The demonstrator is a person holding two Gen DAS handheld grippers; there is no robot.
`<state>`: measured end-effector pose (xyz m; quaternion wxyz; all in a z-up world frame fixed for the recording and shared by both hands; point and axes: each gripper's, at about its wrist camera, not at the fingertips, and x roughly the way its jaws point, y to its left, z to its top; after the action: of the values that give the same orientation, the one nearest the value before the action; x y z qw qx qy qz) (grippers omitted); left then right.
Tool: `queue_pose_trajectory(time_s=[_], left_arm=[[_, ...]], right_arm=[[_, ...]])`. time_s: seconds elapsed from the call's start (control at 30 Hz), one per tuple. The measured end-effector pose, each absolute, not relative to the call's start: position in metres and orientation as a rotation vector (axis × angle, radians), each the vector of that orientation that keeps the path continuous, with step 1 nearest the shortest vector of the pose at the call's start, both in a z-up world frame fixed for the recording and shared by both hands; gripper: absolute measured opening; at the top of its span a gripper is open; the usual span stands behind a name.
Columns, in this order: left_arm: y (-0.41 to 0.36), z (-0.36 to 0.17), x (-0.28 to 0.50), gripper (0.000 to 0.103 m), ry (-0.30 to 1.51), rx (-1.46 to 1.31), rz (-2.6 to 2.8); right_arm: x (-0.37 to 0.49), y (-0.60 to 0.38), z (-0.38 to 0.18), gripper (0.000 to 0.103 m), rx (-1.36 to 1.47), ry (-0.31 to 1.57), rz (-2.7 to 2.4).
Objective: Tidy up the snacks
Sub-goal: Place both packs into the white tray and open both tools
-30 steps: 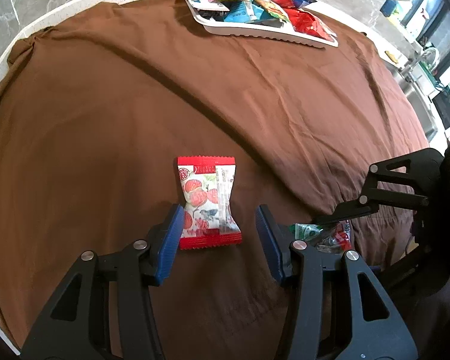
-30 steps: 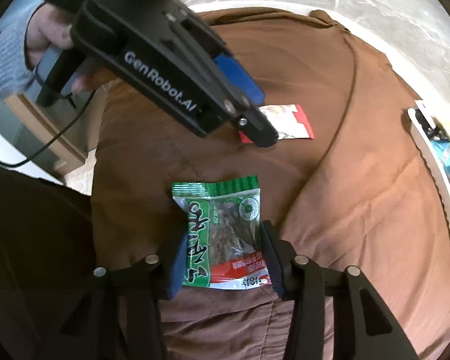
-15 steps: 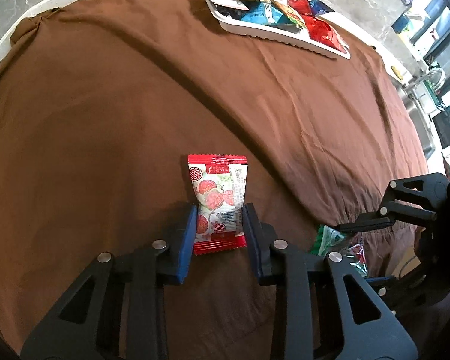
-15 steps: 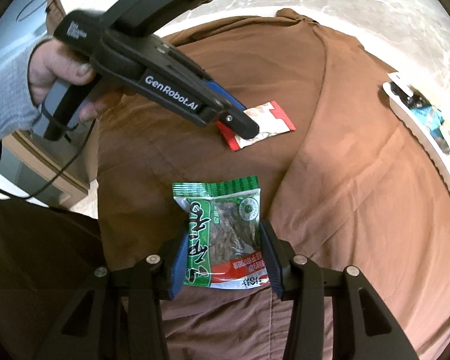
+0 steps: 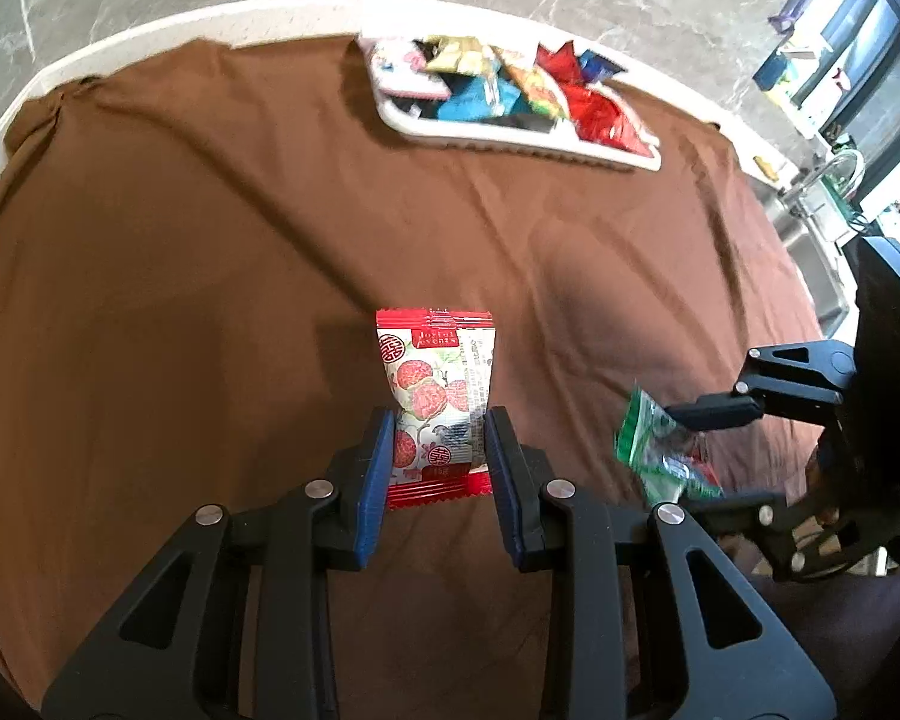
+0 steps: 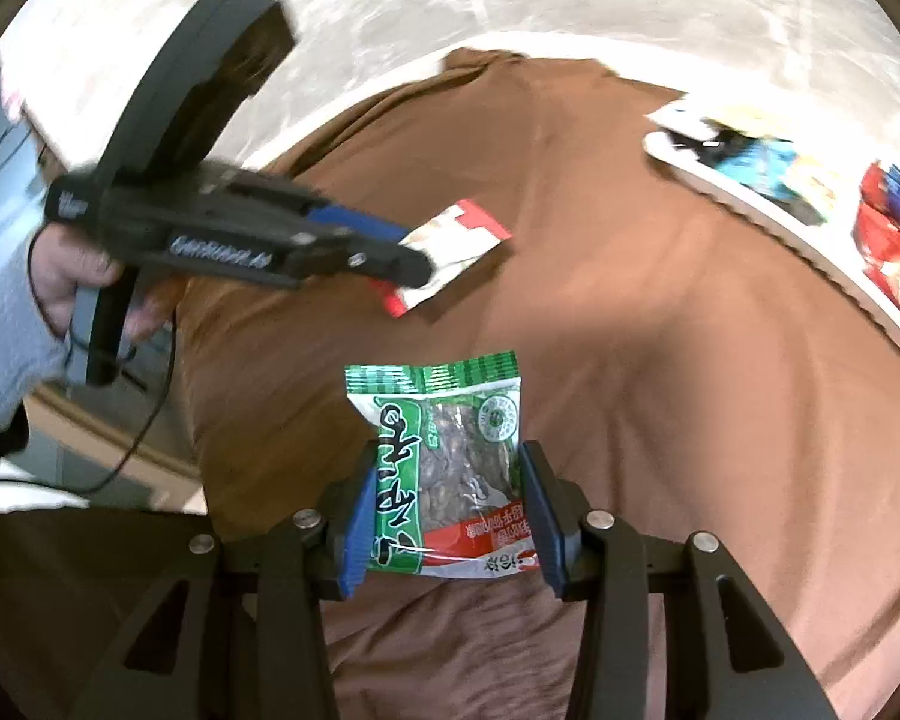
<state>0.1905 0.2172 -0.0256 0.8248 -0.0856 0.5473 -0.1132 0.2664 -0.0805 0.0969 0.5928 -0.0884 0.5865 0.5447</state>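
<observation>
Blur smears the tray (image 5: 513, 141) of snacks at the cloth's (image 5: 210, 252) far edge, so its wrappers are hard to tell apart. Left gripper (image 5: 438, 456) is clenched on the red strawberry packet (image 5: 435, 387), now lifted off the cloth where a second ago it lay flat between spread fingers. Right gripper (image 6: 447, 510) keeps its clamp on the green packet (image 6: 444, 456), near the cloth's near edge.

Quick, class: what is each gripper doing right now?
Left gripper: shut on the red-and-white snack packet.
Right gripper: shut on the green snack packet.
</observation>
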Motion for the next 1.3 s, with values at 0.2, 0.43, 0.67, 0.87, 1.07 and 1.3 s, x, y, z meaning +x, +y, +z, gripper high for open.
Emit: queue_pose_trajectory(time_s=[0.2,0.43,0.67,0.87,1.07,1.3], left_arm=[[0.213,-0.008,0.223,0.028,1.120,-0.193,-0.277],[0.204,0.015,0.281,0.028,1.069,-0.185,-0.318],[0.193,0.034,0.346,0.028,1.032,-0.161,-0.347],[0.179,0.035,0.400,0.028,1.022,-0.148,-0.375],[0.163,0.024,0.440,0.029,1.022,-0.134,-0.378],[0.148,0.006,0.462,0.030,1.038,-0.117,-0.341]], right_arm=[[0.315,-0.103,0.099,0.047,-0.095,1.365,1.122],[0.377,-0.121,0.101,0.047,0.019,1.346,0.960],[0.438,-0.120,0.093,0.047,0.100,1.310,0.845],[0.473,-0.112,0.073,0.047,0.133,1.317,0.792],[0.493,-0.103,0.053,0.047,0.119,1.324,0.745],[0.502,-0.101,0.038,0.051,0.127,1.338,0.700]])
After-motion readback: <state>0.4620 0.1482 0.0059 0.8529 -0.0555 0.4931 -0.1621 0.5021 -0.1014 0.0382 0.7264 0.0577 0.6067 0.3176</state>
